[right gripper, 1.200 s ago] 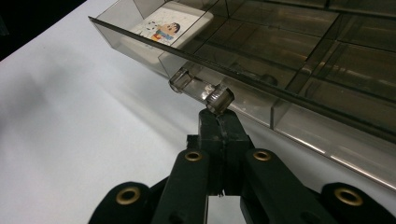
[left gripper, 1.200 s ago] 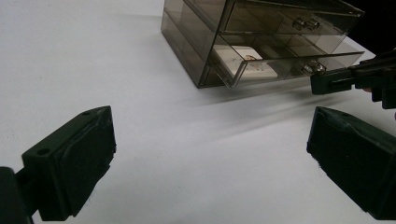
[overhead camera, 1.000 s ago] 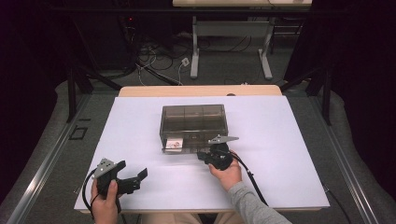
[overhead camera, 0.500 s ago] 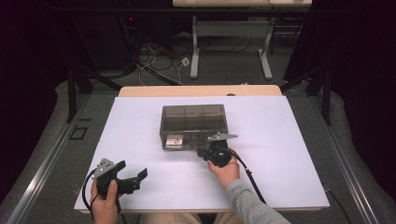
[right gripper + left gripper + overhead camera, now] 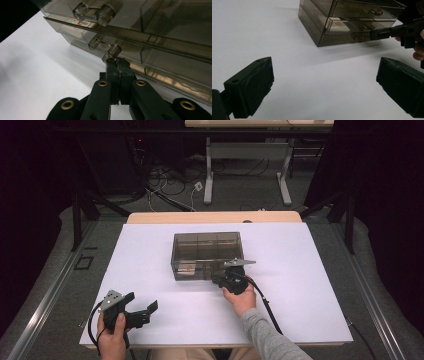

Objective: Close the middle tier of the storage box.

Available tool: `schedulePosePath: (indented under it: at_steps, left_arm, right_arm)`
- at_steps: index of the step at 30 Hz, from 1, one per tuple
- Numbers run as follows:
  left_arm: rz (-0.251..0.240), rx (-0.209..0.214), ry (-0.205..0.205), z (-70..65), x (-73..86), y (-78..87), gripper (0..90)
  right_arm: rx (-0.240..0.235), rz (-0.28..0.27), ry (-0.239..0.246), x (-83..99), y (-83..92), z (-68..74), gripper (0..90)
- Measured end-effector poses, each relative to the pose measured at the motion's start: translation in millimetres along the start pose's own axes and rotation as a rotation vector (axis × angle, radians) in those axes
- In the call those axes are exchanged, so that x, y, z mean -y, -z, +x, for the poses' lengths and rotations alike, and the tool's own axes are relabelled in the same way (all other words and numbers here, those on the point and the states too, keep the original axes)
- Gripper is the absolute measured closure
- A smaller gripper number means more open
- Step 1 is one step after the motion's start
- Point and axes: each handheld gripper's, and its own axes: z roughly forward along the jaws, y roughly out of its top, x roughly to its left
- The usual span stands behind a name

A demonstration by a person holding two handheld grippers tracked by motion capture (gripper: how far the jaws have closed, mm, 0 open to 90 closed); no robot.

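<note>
Glossy smoky clear-plastic drawer box [image 5: 207, 251], matt white table [image 5: 150, 260], matt black plastic right gripper [image 5: 117, 65]

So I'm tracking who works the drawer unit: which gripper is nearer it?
Right. The right gripper is shut at a handle on the drawer unit; the left gripper sits open, well short of it.

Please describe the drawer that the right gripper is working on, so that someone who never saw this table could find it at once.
On the white table stands one smoky transparent drawer box. Of the stacked drawers on its front, find the bottom drawer. Unlike the drawers above, its clear handle has the shut tips of the right gripper against it.
</note>
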Motion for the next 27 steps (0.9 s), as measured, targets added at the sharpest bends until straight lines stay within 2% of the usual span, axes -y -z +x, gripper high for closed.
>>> schedulePosePath:
  at_steps: [9, 12, 27]
  left_arm:
    - [0.001, 0.000, 0.001, 0.8, 0.3, 0.0, 1.6]
    - [0.001, 0.001, 0.001, 0.7, 0.2, 0.0, 1.6]
    - [0.000, 0.001, 0.001, 0.7, 0.2, -0.1, 1.6]
  right_arm:
    - [0.030, -0.009, -0.018, -3.7, -0.2, -5.3, 89.4]
    - [0.016, -0.014, -0.032, -5.2, 0.5, -8.1, 90.0]
    - [0.035, -0.003, -0.002, -4.2, -0.2, -6.7, 88.8]
